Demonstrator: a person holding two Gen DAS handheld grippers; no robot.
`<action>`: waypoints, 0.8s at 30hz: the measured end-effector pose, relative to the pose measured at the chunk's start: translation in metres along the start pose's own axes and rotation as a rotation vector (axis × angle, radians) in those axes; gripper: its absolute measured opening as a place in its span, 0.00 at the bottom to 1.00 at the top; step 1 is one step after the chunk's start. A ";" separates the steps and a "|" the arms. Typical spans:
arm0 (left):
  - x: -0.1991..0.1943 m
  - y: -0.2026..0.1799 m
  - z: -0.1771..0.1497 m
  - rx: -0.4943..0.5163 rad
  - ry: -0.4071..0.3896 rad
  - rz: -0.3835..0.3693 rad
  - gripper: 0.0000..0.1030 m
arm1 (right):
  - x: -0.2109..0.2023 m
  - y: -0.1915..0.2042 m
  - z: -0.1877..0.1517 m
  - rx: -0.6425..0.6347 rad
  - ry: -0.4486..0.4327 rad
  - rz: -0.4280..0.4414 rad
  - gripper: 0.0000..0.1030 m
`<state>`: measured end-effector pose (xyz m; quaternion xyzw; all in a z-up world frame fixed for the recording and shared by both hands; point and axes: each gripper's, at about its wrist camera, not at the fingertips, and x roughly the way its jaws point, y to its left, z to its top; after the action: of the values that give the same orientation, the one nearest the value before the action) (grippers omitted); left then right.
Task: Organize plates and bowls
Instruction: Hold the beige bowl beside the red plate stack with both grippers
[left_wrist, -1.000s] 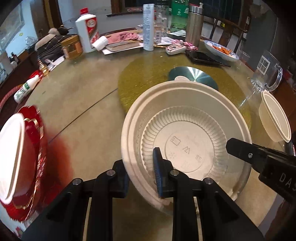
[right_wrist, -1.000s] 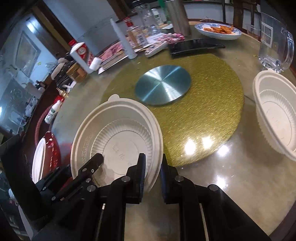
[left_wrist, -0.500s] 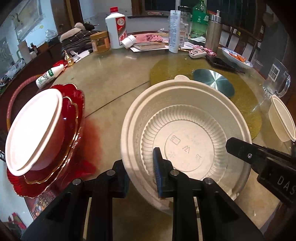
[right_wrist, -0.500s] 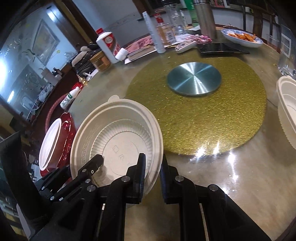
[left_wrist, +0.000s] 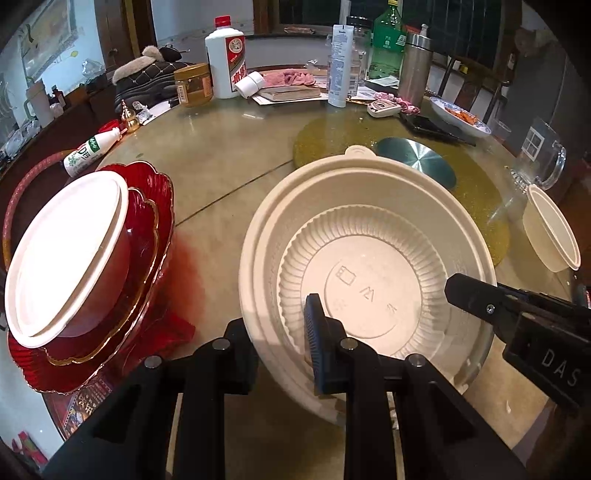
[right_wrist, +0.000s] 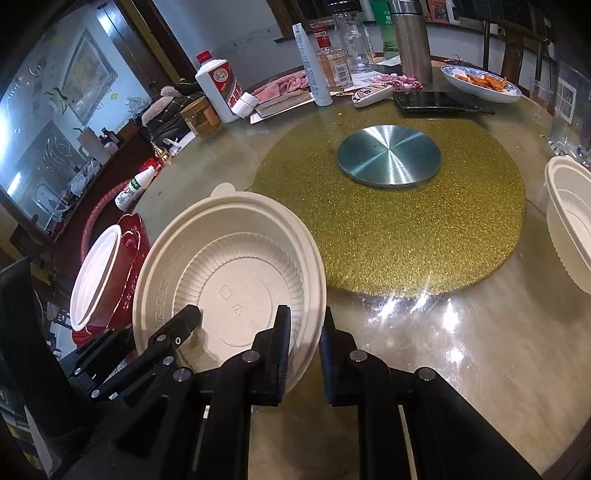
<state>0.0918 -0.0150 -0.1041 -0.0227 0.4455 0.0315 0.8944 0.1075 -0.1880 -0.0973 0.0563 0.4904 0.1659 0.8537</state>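
Left claw (left_wrist: 280, 332) and right claw (right_wrist: 303, 339) are both clamping the rim of the white bowl (left_wrist: 369, 266), carrying it tilted above the worktop (left_wrist: 221, 184). I'm judging this as mid-transfer; next I'm lining it up over the white bowl on red plates (left_wrist: 66, 254) and releasing together. Readable writing: "DAS" on the right claw body.

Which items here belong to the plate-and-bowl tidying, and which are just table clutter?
Job:
- cream bowl, pinched at its rim by left gripper and right gripper
- red plates carrying another bowl
- spare bowl

Clutter:
- liquor bottle
- metal disc
- glass mug
- snack dish
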 end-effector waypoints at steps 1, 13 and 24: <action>0.000 0.001 0.000 0.003 -0.001 -0.007 0.20 | -0.001 0.002 -0.001 -0.002 -0.002 -0.011 0.14; -0.003 0.007 -0.004 0.028 -0.010 -0.079 0.20 | -0.010 0.011 -0.014 0.012 -0.009 -0.087 0.15; -0.003 0.008 -0.005 0.023 -0.002 -0.079 0.20 | -0.012 0.014 -0.012 0.007 -0.009 -0.087 0.15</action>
<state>0.0857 -0.0078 -0.1052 -0.0302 0.4437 -0.0089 0.8956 0.0884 -0.1793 -0.0904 0.0385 0.4890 0.1267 0.8621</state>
